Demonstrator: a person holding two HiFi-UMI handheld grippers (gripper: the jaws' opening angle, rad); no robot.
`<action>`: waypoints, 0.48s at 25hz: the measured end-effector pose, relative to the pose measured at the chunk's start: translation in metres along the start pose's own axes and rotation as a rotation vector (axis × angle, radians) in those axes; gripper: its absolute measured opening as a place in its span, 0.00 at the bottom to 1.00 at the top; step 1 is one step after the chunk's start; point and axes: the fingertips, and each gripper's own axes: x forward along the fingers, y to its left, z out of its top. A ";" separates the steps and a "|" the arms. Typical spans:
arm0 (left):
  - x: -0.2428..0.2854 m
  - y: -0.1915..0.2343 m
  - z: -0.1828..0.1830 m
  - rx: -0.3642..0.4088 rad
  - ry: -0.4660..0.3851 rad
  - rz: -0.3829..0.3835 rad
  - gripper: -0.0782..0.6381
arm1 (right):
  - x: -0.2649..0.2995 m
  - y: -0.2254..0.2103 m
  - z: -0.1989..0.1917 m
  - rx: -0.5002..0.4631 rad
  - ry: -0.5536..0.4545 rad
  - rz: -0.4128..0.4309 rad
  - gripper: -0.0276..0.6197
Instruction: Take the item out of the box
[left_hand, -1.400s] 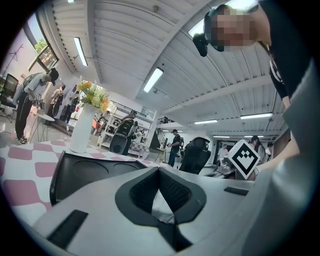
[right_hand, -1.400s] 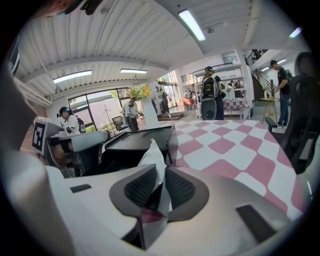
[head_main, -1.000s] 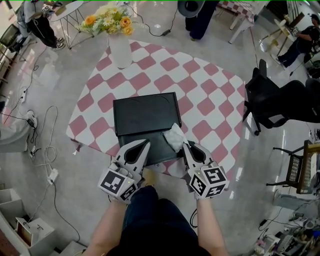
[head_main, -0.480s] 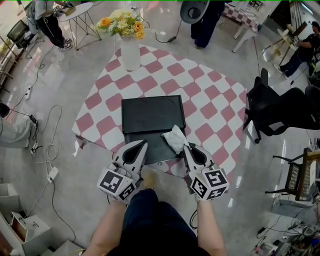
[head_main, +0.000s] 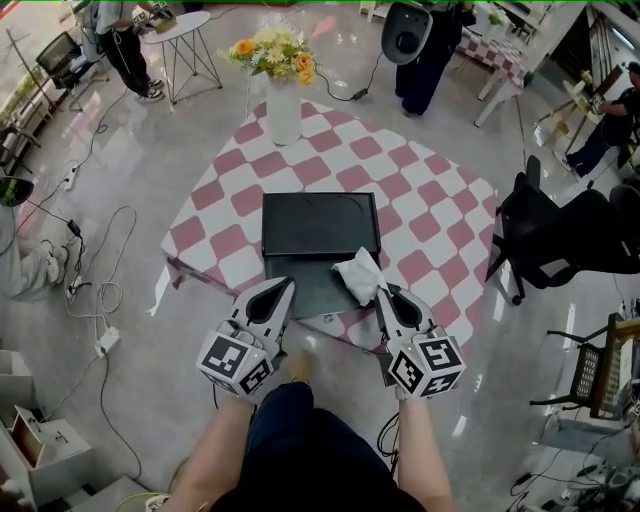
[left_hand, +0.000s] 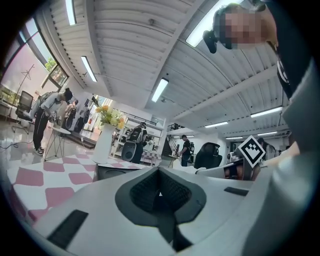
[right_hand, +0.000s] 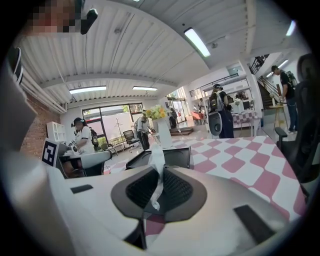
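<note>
Pink-checked desk (head_main: 425, 205) on glossy floor (head_main: 140, 190) carries a black box (head_main: 320, 225). Right gripper's (head_main: 384, 291) jaws pinch a white cloth (head_main: 357, 276) standing upright; left gripper's (head_main: 284, 286) jaws are together, empty.

No words, numbers or brand names can be read anywhere in these views. The only printed signs are black-and-white square code patterns, with no letters in them. They sit on the faces of the cube (head_main: 237, 362) on the left gripper (head_main: 278, 290) and the cube (head_main: 427, 366) on the right gripper (head_main: 386, 293). One such face also shows small in each gripper view.
</note>
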 end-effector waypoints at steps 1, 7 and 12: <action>-0.003 -0.001 0.001 0.006 -0.002 0.003 0.11 | -0.002 0.002 0.002 -0.004 -0.004 0.002 0.10; -0.022 0.004 0.015 0.031 -0.033 0.038 0.11 | -0.011 0.014 0.017 -0.041 -0.035 0.011 0.10; -0.035 0.006 0.026 0.036 -0.062 0.065 0.11 | -0.021 0.020 0.027 -0.056 -0.073 0.008 0.10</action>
